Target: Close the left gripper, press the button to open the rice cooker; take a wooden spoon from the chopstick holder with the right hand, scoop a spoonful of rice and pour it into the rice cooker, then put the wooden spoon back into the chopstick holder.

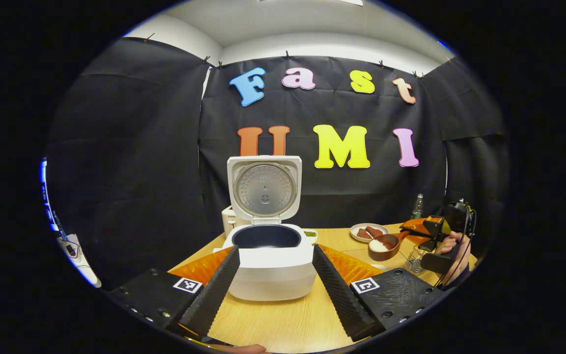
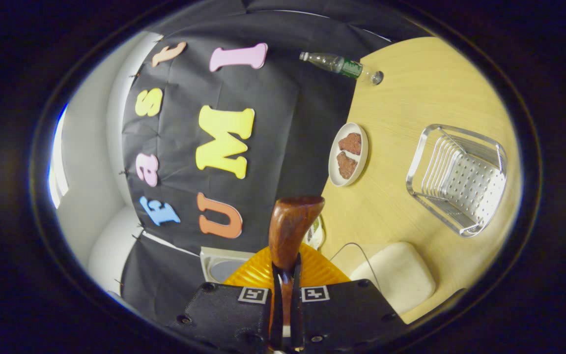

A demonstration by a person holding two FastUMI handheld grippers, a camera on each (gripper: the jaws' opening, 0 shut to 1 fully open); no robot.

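Note:
The white rice cooker (image 1: pixel 273 265) stands on the wooden table with its lid (image 1: pixel 265 189) raised upright and the dark inner pot showing. My left gripper (image 1: pixel 275 248) is open, its fingers spread to either side of the cooker's front and touching nothing. To the cooker's right, my right gripper (image 1: pixel 433 228) holds the wooden spoon (image 1: pixel 381 246) level, with white rice in its bowl. In the right gripper view my right gripper (image 2: pixel 285 268) is shut on the spoon's (image 2: pixel 295 221) handle. The metal chopstick holder (image 2: pixel 460 177) stands on the table and also appears below the right gripper (image 1: pixel 415 258).
A white plate (image 2: pixel 348 153) with two brown pieces sits near the wall, and a plastic bottle (image 2: pixel 342 65) stands farther back. A cream rounded object (image 2: pixel 393 275) lies close to my right gripper. A small dish (image 1: pixel 310 235) and a white appliance (image 1: pixel 229 220) stand behind the cooker.

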